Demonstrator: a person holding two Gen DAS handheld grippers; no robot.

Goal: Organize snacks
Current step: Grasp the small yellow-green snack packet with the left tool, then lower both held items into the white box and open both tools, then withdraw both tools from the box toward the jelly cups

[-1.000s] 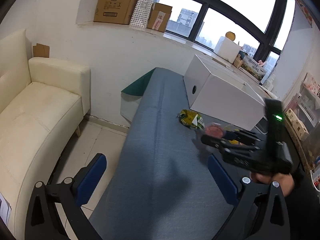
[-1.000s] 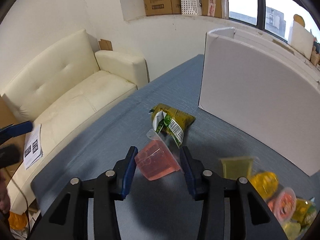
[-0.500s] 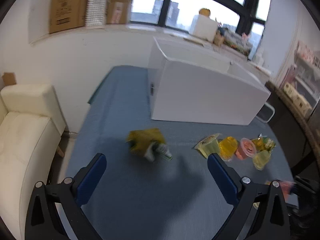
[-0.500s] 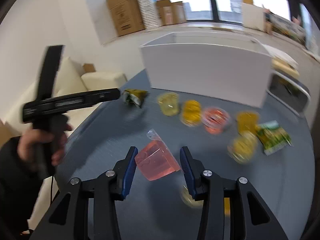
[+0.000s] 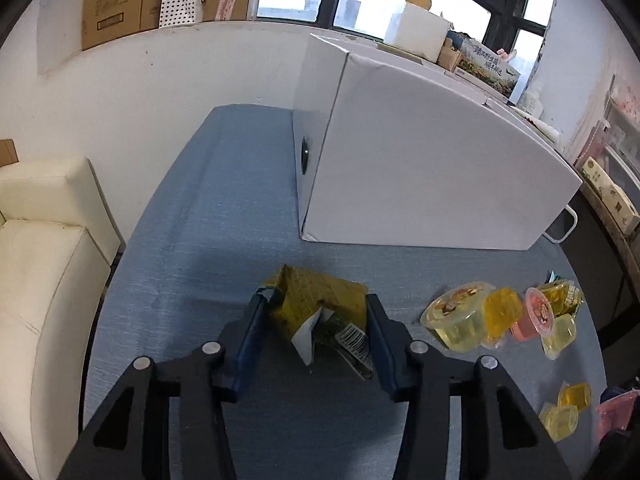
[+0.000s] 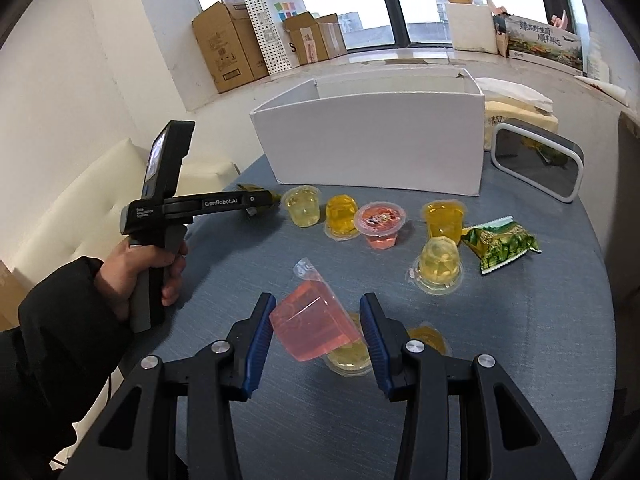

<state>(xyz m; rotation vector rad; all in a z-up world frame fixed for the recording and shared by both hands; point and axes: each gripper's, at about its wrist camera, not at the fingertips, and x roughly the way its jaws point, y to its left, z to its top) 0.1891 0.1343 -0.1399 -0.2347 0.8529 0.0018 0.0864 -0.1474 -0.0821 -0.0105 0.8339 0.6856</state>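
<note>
My left gripper (image 5: 316, 320) is shut on a yellow-green snack bag (image 5: 320, 308) over the blue tablecloth, in front of the white open box (image 5: 420, 168). My right gripper (image 6: 316, 320) is shut on a pink jelly cup (image 6: 312, 326) and holds it above the table. In the right wrist view the left gripper's body (image 6: 192, 208) is at the left, its tip at the snack bag (image 6: 258, 196). Several jelly cups lie in front of the box (image 6: 372, 148), among them a pink-lidded one (image 6: 380, 224), and a green snack bag (image 6: 502, 244).
A cream sofa (image 5: 44, 264) stands left of the table. A white-framed mirror (image 6: 538, 164) stands right of the box. Cardboard boxes (image 6: 228, 48) line the window sill. Two yellow jelly cups (image 6: 352, 356) lie on the table under my right gripper.
My left gripper swung toward the table, came down over the yellow-green snack bag and closed on it. My right gripper carried the pink jelly cup back from the bag, over the table's near side.
</note>
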